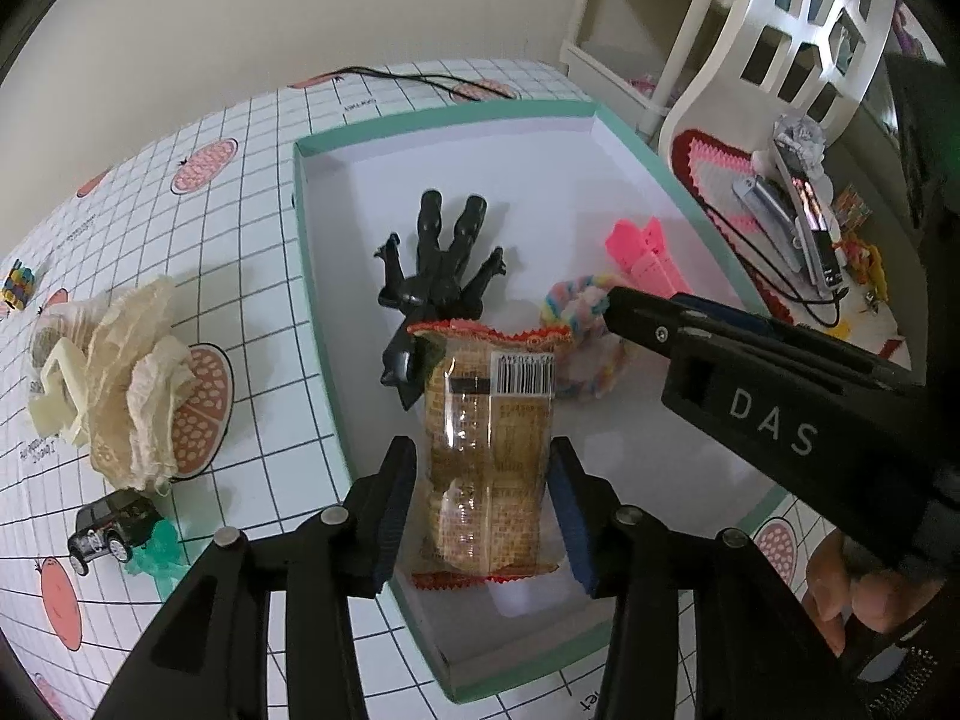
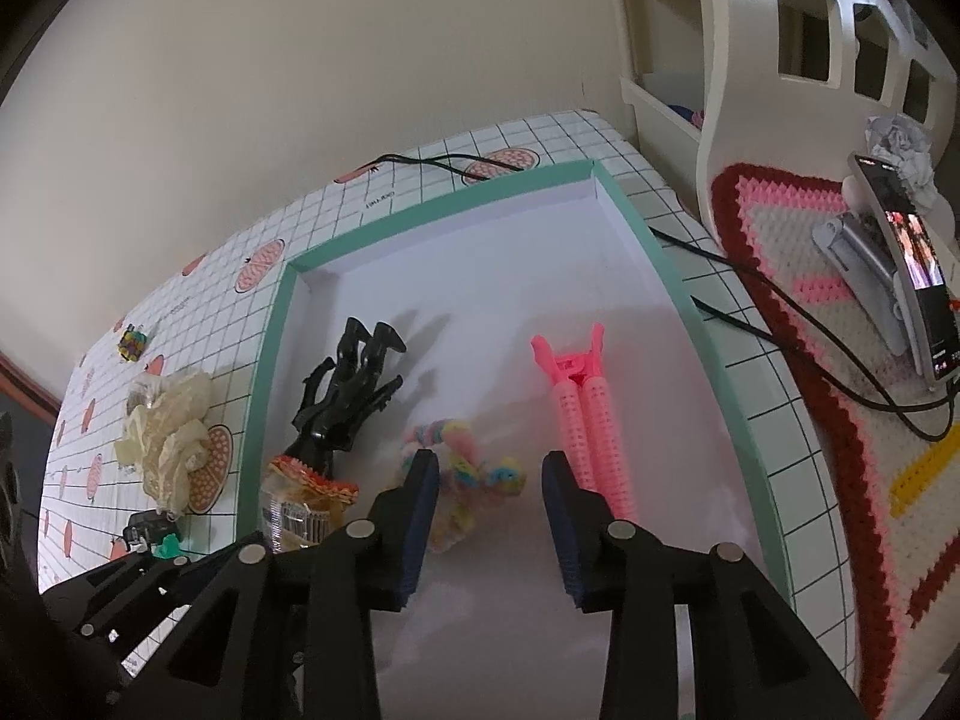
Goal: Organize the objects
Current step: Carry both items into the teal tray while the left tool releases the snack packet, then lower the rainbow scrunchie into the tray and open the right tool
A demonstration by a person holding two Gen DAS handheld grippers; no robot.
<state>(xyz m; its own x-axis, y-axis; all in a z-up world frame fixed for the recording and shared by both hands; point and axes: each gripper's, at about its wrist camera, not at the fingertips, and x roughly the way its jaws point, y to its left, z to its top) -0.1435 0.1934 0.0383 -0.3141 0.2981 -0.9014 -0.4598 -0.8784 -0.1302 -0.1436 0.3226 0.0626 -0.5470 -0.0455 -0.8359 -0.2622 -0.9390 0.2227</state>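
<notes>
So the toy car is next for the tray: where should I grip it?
Take the toy car across its two long sides, coming from above. It stands on its wheels on the table, its narrow body fitting between the fingers; the green piece crowds one side.

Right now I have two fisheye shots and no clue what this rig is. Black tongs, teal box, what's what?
There is no robot here. A person holds a hand-held two-finger gripper in each hand, and each gripper has a camera looking out along its fingers.

The left wrist view shows the left gripper with its blue-padded jaws either side of a clear-wrapped biscuit packet with red crimped ends, over the shallow teal-rimmed white tray. I cannot tell whether the pads are touching it. The right gripper is open and empty above the tray.

In the tray lie a black plastic toy figure, a pastel rainbow fluffy scrunchie and a pink plastic hair clip. Outside it, on the grid-patterned tablecloth, sit a cream lace fabric bundle and a small black toy car.
</notes>
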